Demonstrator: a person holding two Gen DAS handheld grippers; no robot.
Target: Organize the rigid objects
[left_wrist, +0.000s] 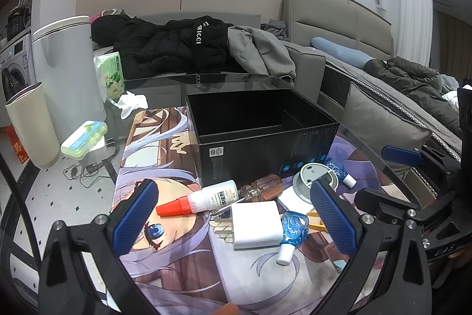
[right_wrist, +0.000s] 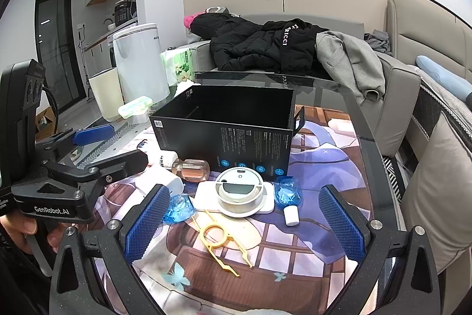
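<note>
**A:** What are the objects made of, and how are they shaped?

**B:** A matte black cardboard box (right_wrist: 224,135), rectangular and open-topped, stands on the mat. In front of it lie small hard things: a white plastic bottle with a red cone cap (left_wrist: 203,198) on its side, a square white charger plug (left_wrist: 256,225) with metal prongs, a clear amber-tinted screwdriver handle (left_wrist: 259,186), two crinkly blue translucent bulbs with white necks (right_wrist: 287,191), a round white-and-grey disc (right_wrist: 239,189) on a flat white pad, and a thin yellow plastic ring tool (right_wrist: 218,238).

**A:** And the grippers?

**B:** The left gripper (left_wrist: 236,211) has textured blue pads spread fully wide; the bottle and charger lie on the mat between them, untouched. The right gripper (right_wrist: 244,223) is equally wide apart, holding nothing, with the yellow tool and the disc lying between its fingers.

**A:** What is the surface, and the room?

**B:** A glossy printed cartoon mat (right_wrist: 295,241) over a dark glass table (left_wrist: 165,84). Beyond is a grey sofa heaped with a puffy black jacket (left_wrist: 177,43) and a grey hoodie (right_wrist: 348,61), against beige wall panels.

**A:** Anything else nearby?

**B:** At the table's left, a tall white cylindrical appliance (right_wrist: 138,61), a cream bin (left_wrist: 32,126), a green tissue pack (left_wrist: 110,73), and a pale green case (left_wrist: 84,139). The box stands just behind the clutter.
</note>
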